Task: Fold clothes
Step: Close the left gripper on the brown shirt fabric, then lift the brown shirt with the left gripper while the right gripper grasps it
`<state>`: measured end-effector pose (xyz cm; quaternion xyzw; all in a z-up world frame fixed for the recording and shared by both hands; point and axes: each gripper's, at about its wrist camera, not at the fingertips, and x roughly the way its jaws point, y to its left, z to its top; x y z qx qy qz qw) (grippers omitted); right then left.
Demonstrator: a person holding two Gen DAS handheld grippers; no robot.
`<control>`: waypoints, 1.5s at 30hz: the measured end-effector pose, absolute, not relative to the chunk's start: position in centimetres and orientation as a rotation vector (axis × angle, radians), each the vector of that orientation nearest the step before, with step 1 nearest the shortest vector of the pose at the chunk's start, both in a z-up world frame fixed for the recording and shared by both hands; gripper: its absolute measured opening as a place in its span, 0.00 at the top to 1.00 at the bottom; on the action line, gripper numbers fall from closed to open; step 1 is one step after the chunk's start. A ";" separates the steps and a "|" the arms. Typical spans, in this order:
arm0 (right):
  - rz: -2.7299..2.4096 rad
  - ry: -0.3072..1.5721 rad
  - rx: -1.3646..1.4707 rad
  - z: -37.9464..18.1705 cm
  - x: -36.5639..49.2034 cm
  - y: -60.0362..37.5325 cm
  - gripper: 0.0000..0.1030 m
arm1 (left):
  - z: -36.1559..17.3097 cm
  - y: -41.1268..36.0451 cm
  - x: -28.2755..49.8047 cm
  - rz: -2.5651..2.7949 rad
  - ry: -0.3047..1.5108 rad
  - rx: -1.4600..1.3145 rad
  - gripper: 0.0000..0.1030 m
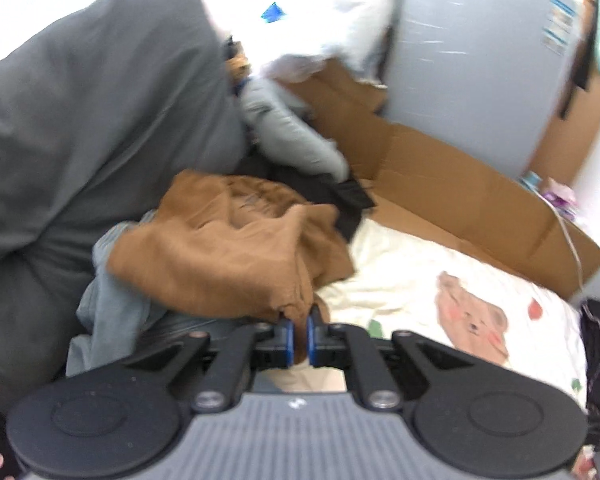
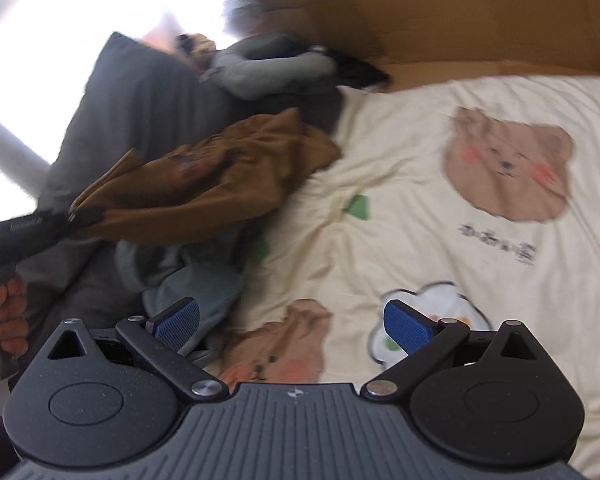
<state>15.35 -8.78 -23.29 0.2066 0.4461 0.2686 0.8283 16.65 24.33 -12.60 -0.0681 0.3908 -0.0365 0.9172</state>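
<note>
From the left wrist camera there is one brown garment point(image 1: 224, 256), crumpled on a pile with one pale blue garment point(image 1: 112, 312) under it. One big grey pillow point(image 1: 84, 120) leans on the left. One grey puffy garment point(image 1: 288, 136) and something black lie behind the pile. It all sits on a cream bedsheet point(image 1: 412, 288) with a brown bear printed on it. Flat brown cardboard point(image 1: 460, 196) lies along the far edge of the bed, and a tall pale grey thing stands behind it. The left gripper point(image 1: 299, 330) is pinched tight on the near edge of the brown garment, with cloth caught between its blue pads.

From the right wrist camera there are three bears on the sheet point(image 2: 420, 208), plus one white flower shape. The brown garment point(image 2: 204, 184) hangs out to the left, where the left gripper point(image 2: 80, 216) grips its corner, with a hand point(image 2: 8, 312) below. The pale blue garment point(image 2: 196, 280) lies under it. The right gripper point(image 2: 296, 320) is spread wide and holds nothing, hanging over the sheet.
</note>
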 end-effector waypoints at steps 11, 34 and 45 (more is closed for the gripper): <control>0.696 0.833 0.376 -20.8 14.8 -5.6 0.18 | -10.7 18.7 14.8 -0.229 0.814 -0.154 0.94; 0.723 0.726 0.375 -18.9 15.1 -5.4 0.84 | -9.2 11.0 11.9 -0.506 0.856 -0.152 0.94; 0.499 0.821 0.410 -21.6 15.2 -10.4 0.93 | -10.6 11.6 11.6 -0.468 0.883 -0.154 0.60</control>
